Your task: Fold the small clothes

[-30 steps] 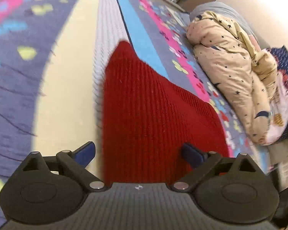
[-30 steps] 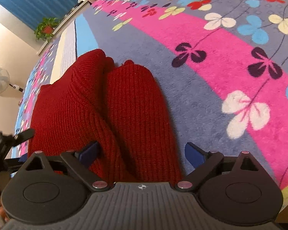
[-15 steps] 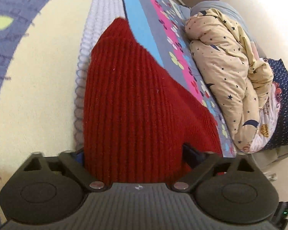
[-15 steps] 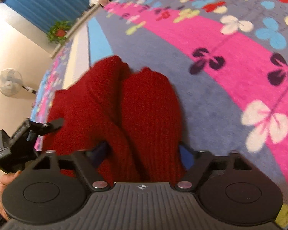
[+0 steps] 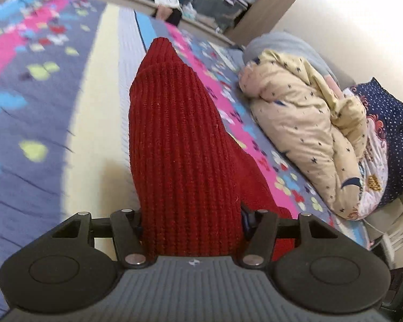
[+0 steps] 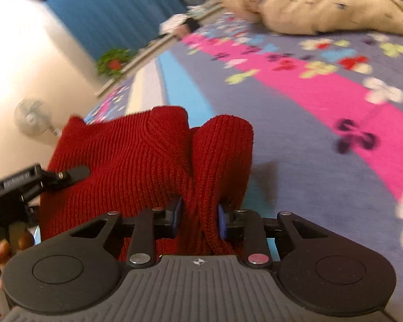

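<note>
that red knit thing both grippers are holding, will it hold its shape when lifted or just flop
Likely floppy: the red knit garment already bunches into folds between the right hand-held gripper and the left hand-held gripper. The thick ribbed knit probably grips the pads rather than slipping. It should sag wherever unsupported.

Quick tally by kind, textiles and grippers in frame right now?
Red knit garment: 1
Star-print quilt: 1
Navy dotted bedding: 1
Floral bedspread: 1
Grippers: 2, left gripper and right gripper, both clamped on the knit
Total: 6

Soft indoor light, motion blur, fisheye bending at edges.
</note>
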Demonstrator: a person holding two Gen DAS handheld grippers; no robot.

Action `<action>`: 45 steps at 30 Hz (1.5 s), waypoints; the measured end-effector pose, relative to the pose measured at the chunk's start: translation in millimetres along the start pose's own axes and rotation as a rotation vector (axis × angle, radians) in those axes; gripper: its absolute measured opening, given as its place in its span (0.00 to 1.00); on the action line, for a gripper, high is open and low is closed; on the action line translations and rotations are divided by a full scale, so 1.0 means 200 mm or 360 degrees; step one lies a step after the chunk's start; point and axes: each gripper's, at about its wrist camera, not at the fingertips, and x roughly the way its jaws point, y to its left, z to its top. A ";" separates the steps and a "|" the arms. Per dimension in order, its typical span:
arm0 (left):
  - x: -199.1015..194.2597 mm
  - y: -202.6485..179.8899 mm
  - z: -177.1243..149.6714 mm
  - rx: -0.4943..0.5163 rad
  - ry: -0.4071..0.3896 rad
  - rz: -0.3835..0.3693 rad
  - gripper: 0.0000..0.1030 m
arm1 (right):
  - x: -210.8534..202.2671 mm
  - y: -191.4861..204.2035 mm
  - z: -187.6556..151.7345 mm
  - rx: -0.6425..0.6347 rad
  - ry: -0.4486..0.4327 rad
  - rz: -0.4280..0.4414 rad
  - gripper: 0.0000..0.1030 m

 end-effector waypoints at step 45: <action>-0.92 0.19 -0.67 0.0450 -0.0116 0.0897 0.86 | 0.05 0.57 -0.37 -0.0682 0.0256 -0.0005 0.66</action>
